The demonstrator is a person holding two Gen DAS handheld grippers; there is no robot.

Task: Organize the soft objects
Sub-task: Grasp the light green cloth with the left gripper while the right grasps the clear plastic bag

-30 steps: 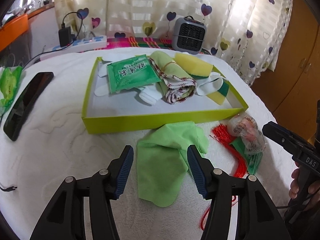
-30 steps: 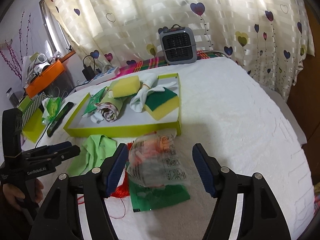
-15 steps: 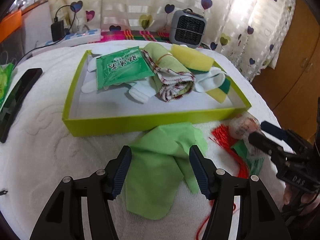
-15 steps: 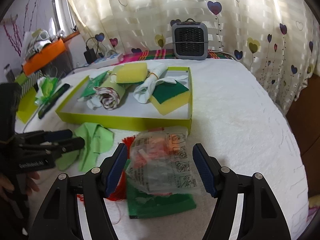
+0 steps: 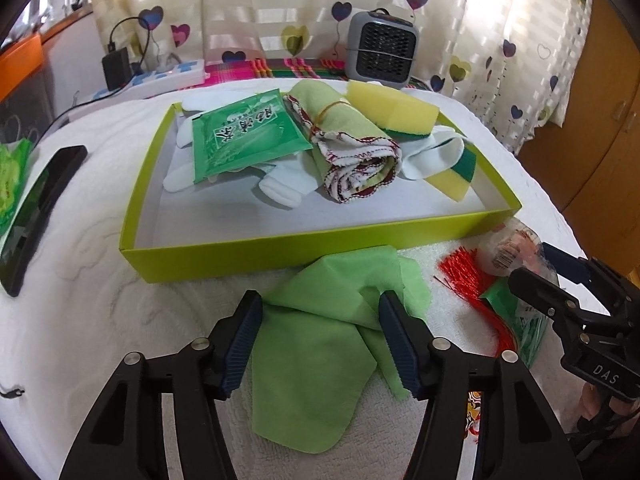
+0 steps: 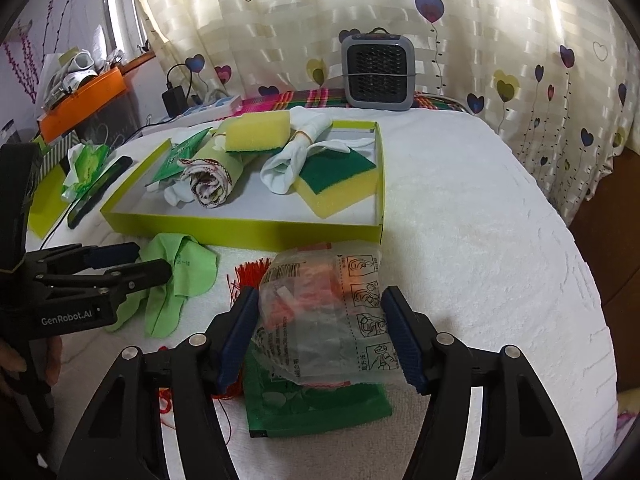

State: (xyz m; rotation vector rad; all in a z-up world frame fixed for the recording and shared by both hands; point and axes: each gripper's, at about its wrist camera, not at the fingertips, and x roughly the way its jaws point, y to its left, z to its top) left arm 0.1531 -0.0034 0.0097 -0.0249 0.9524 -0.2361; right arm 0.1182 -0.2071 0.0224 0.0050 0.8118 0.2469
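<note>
- Green cloth: lies crumpled on the white-covered desk, just in front of the yellow-green tray, one fold touching the tray's near wall. Thin, limp, light by the look; no stiffness, will drape and trail when lifted.
- Left tongs: spread, jaws have just been closing a bit, cloth between them but pads not pressing yet. Best bite prob. the bunched ridge near the right pad, where layers stack; a single flat layer could slip out.
- Clear plastic bag w/ orange bits inside: sits on a green packet, beside a red tassel, near the tray's right corner. Film looks slick and crinkly, light; contents loose, will shift.
- Right tongs: spread either side of the bag, jaws have just been closing a little; left pad at the film, right pad still off it. Squeeze mid-bag where it's full, not the empty film edge.
- Tray already holds sponges, rolled towel, white gloves, green sachet; free floor at the front.
</note>
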